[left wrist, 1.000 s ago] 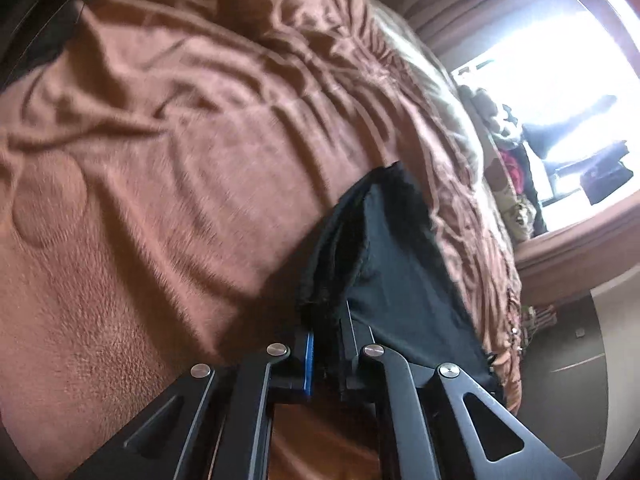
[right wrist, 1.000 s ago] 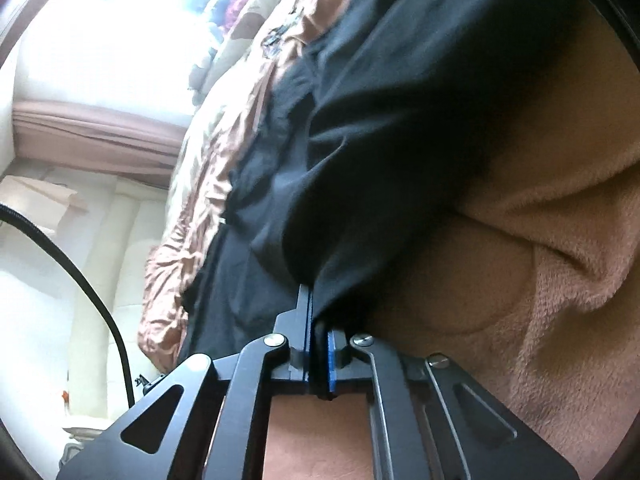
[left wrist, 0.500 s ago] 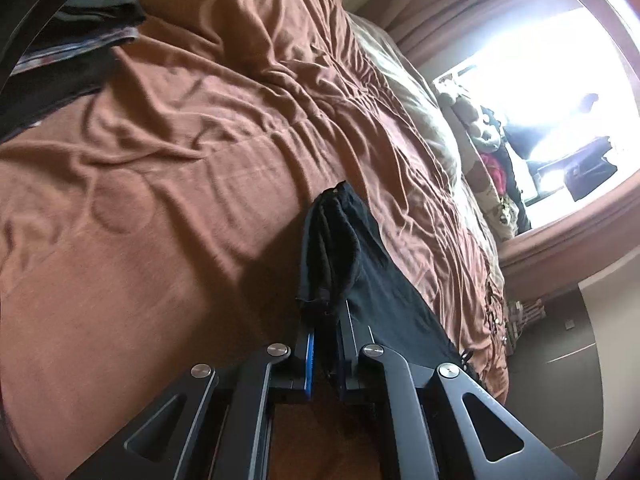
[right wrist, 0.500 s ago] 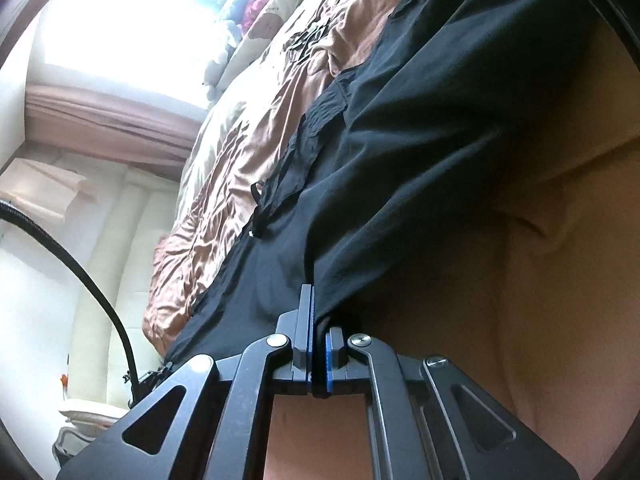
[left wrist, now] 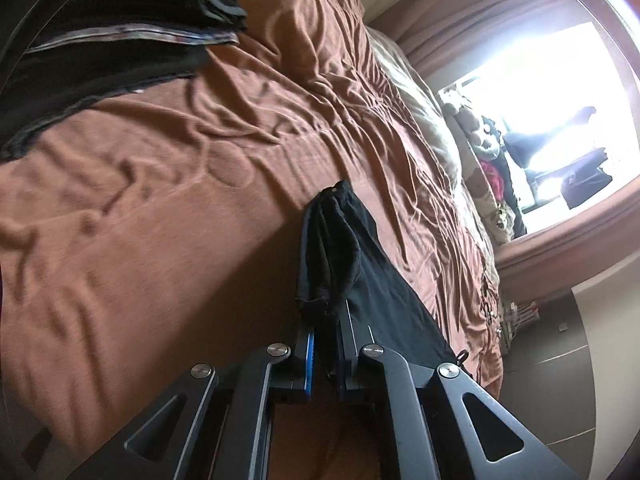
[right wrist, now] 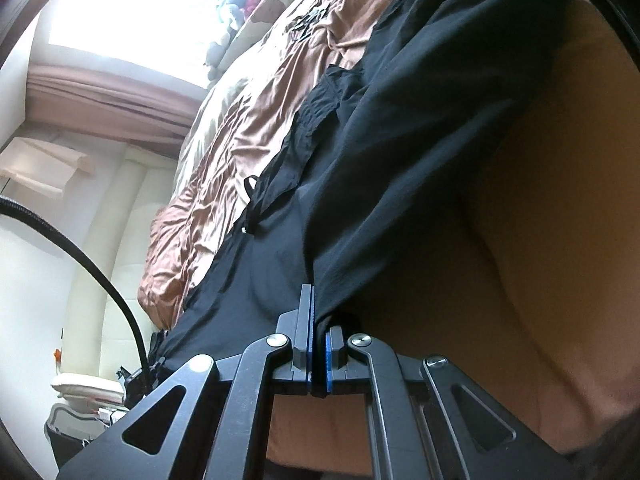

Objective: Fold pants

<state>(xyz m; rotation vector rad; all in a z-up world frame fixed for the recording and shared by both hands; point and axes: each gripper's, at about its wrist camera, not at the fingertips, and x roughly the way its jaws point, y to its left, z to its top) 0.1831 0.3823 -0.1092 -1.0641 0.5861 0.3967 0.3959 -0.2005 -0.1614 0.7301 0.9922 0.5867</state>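
Black pants point(left wrist: 352, 264) hang above a brown bedspread point(left wrist: 160, 208). My left gripper point(left wrist: 325, 344) is shut on a bunched end of the pants, which trails off to the lower right. In the right wrist view the same black pants point(right wrist: 400, 140) stretch away as a wide sheet over the bed, a drawstring loop point(right wrist: 251, 192) dangling at their left edge. My right gripper point(right wrist: 318, 340) is shut on an edge of that cloth. The far end of the pants runs out of the frame at the top.
A stack of folded dark clothes point(left wrist: 100, 40) lies on the bedspread at the upper left. Soft toys and a cushion point(left wrist: 484, 148) line the far side under a bright window point(left wrist: 560, 92). A black cable point(right wrist: 80, 256) and a cream headboard point(right wrist: 116, 240) stand left of the bed.
Both grippers have lifted and pulled back with the pants, so more of the bed shows. The folded clothes stack has come into the left view. The pants hang longer and straighter.
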